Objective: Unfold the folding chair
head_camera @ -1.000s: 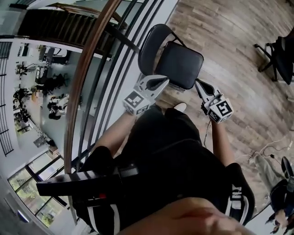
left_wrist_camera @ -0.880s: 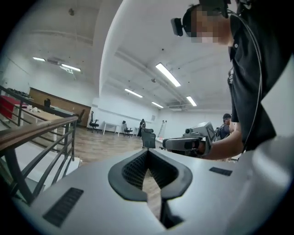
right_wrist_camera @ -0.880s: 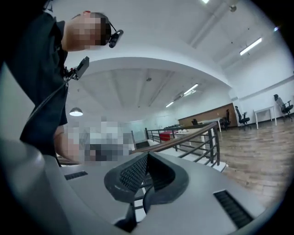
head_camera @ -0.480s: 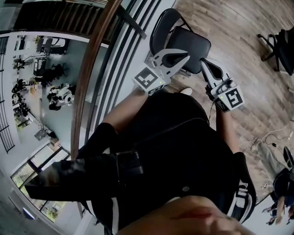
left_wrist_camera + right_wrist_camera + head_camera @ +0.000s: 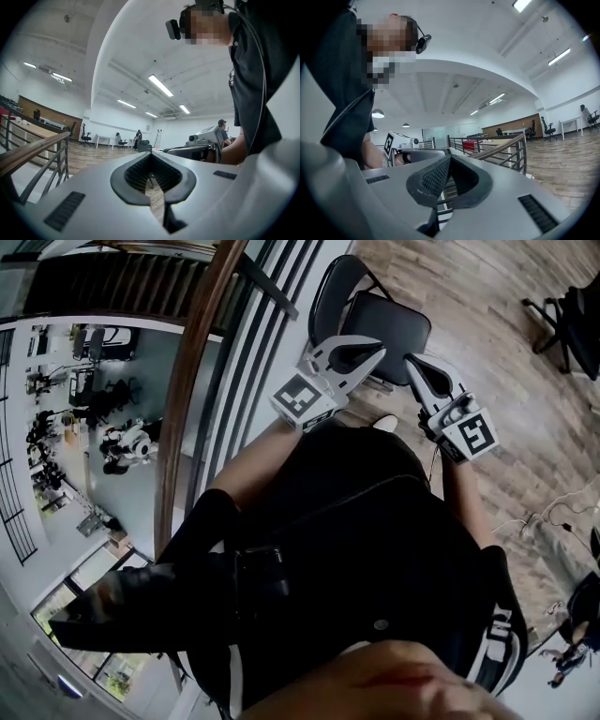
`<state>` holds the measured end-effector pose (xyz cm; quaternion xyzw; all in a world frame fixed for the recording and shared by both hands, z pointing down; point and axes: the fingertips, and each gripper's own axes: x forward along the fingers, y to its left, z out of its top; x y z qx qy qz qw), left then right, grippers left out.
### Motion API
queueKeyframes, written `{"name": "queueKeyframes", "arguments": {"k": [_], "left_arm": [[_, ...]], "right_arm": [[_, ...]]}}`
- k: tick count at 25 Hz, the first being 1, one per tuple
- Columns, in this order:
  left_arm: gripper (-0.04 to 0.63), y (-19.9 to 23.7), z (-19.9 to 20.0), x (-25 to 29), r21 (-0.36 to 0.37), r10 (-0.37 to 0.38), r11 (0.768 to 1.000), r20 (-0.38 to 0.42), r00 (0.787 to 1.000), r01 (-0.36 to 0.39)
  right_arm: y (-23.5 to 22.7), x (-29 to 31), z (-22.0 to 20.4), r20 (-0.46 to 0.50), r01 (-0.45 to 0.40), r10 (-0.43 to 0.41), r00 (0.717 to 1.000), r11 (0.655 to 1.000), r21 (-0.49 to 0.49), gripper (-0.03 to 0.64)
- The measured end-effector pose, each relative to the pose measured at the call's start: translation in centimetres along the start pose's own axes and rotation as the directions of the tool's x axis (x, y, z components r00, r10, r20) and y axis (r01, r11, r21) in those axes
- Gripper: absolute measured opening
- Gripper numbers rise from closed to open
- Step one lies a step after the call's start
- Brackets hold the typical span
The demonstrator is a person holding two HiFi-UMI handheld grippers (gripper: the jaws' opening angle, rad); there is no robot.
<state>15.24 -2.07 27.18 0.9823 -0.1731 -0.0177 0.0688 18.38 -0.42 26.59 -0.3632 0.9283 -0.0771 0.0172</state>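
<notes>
Left of the folding chair (image 5: 389,322), a wooden handrail (image 5: 192,381) on dark metal bars is seen running up the head view, and a lower level of the building is glimpsed beyond it. Just right of the rail, the left gripper (image 5: 379,352) is held level with its tips at the near left edge of the chair's seat. Its jaws are pressed together and nothing is caught between them. The chair itself is stood on the wood floor (image 5: 487,296) close beside the railing, with its black seat laid flat in front of the curved backrest. At the seat's near right corner the right gripper (image 5: 412,362) is pointed towards the chair. Its jaws are likewise clenched on nothing. Whether either tip touches the seat cannot be told. Well to the right of the folding chair, a black office chair (image 5: 572,320) is seen at the edge of the view.
</notes>
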Motion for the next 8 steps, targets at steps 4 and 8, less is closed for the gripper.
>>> {"name": "queueKeyframes", "arguments": {"k": [4,8], "left_arm": [[0.003,-0.34,-0.10,0.02,-0.002,-0.003,1.000,-0.001,1.000,0.003],[0.003,-0.55,-0.41,-0.12,-0.008,0.004,1.000,-0.004,1.000,-0.004]], "right_arm": [[-0.04,-0.13,-0.10,0.004,0.009,-0.009,1.000,1.000,0.018,0.008],[-0.03,-0.21,-0.22,0.020,0.009,-0.010,1.000,0.999,0.053,0.008]]}}
